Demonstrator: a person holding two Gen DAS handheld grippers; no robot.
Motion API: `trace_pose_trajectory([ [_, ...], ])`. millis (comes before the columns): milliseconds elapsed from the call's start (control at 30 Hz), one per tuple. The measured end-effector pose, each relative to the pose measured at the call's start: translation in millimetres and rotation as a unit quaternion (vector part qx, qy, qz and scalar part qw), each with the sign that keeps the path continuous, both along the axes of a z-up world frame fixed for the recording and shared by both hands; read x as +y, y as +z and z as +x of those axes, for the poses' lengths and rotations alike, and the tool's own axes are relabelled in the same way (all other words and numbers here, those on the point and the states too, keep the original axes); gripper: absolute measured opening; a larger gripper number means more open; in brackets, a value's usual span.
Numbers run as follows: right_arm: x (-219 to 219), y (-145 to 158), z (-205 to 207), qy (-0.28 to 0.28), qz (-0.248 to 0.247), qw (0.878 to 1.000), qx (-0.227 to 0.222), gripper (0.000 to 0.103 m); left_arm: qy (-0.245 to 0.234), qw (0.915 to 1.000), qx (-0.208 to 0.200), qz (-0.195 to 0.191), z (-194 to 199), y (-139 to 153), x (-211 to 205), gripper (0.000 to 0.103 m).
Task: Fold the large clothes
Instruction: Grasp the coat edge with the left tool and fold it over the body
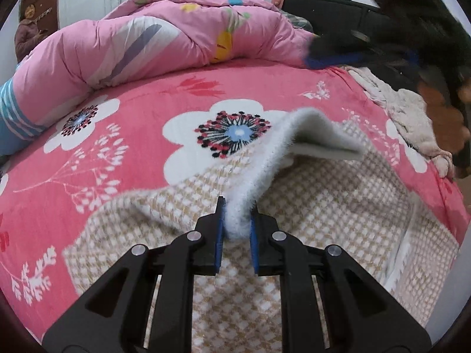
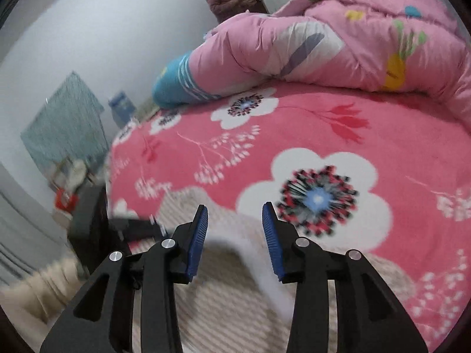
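Note:
A beige-and-white checked garment [image 1: 338,206] with a white fleecy lining lies on the pink flowered bed sheet [image 1: 141,176]. My left gripper [image 1: 238,220] is shut on a fleecy edge of it and holds a fold lifted above the rest. In the right wrist view the same garment [image 2: 223,309] lies blurred below my right gripper [image 2: 235,235], which is open and empty above it. The right gripper also shows as a dark blurred shape in the left wrist view [image 1: 338,56] at the far right.
A rolled pink quilt [image 1: 153,38] lies across the far side of the bed, with a blue striped pillow [image 2: 176,82] at its end. A cream fleecy cloth [image 1: 412,117] lies at the bed's right edge. Beyond the bed's left edge stand cluttered objects [image 2: 70,176].

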State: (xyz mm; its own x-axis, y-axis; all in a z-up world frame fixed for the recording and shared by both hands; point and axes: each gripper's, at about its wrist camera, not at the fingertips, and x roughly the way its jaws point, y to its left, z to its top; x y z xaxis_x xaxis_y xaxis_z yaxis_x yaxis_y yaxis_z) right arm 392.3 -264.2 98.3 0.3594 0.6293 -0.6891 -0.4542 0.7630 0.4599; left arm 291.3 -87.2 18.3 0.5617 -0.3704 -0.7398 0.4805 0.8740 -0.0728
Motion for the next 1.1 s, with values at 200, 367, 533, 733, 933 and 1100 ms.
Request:
trace_pose_trajectory([
  [200,37,-87,-5,0.033,-0.064,0.990,0.124,0.038,0.010,0.9997,0.020,0.005,-16,-9,16,0.026],
  [367,22,-88,-37,0.046,-0.074,0.991,0.105,0.038,0.011,0.9988,0.039,-0.028,-43,-6,54,0.032],
  [533,15,-57,-28,0.026,-0.053,0.996,0.066,0.038,0.041,0.9981,0.011,-0.043,-42,11,74,0.032],
  [733,44,-105,-42,0.061,-0.064,0.990,0.113,0.038,0.080,0.9920,-0.001,-0.097,-17,22,70,0.032],
  [933,6,-82,-81,0.056,-0.046,0.992,0.101,0.038,0.068,0.9922,0.017,-0.103,8,11,44,0.032],
  [1100,-61,-45,-54,-0.059,-0.024,0.996,0.054,0.038,0.060,0.9954,0.042,-0.062,29,-13,17,0.032],
])
